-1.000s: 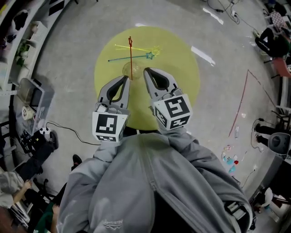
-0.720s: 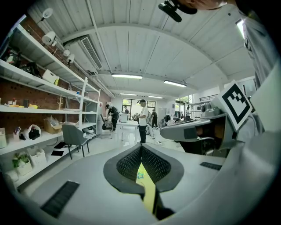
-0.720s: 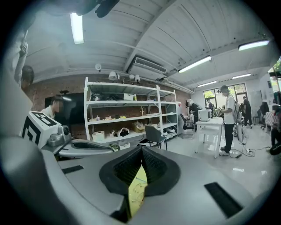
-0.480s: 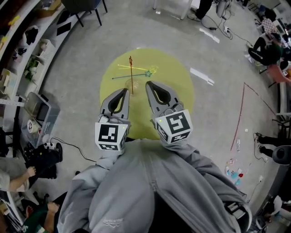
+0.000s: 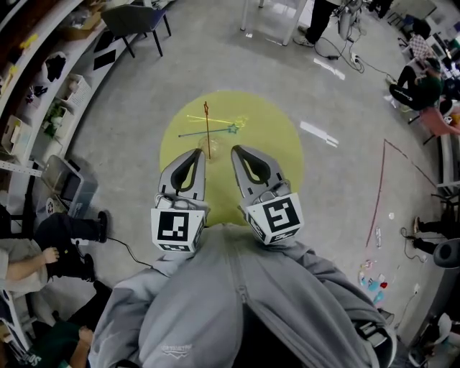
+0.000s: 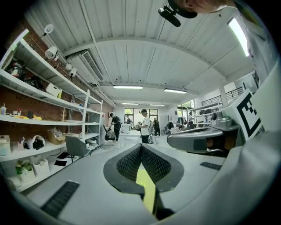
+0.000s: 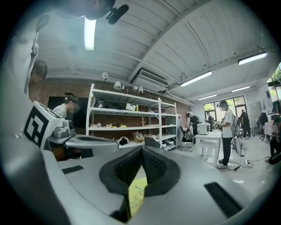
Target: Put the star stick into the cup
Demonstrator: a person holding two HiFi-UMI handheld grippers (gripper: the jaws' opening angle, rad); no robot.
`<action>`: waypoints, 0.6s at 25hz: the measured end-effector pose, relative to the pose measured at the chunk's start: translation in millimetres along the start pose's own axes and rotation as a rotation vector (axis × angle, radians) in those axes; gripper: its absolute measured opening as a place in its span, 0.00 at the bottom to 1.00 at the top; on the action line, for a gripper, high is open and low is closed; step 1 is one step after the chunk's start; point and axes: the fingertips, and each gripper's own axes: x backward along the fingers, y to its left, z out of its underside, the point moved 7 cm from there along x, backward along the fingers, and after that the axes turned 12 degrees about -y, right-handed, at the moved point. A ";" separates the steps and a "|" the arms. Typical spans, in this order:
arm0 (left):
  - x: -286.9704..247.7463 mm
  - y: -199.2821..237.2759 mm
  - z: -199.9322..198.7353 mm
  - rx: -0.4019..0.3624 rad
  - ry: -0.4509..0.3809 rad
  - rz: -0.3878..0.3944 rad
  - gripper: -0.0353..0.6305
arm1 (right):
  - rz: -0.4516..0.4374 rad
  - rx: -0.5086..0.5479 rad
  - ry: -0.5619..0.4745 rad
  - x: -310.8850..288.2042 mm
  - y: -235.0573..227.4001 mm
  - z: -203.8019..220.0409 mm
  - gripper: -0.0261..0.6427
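- The yellow round surface [image 5: 280, 144] looks smaller in the head view than a second ago, and more floor and a chair [image 5: 133, 18] now show beyond it.
- Your left gripper [image 5: 198, 153] and right gripper [image 5: 237, 149] are held side by side in front of your chest. They point forward over the surface's near half, as they did before.
- Both have their jaws closed tip to tip with nothing between them.
- The cup [image 5: 209, 148] stands just ahead of your left gripper's tip, to the left of your right one.
- The red star stick [image 5: 207, 126] stands upright in the cup, unchanged.
- A teal stick [image 5: 223, 131] and a yellow stick [image 5: 223, 119] lie flat beyond it.
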 end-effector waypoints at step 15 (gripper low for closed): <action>0.4 -0.9 4.3 -0.008 -0.021 0.021 0.08 | 0.002 0.000 -0.009 -0.5 4.5 5.9 0.09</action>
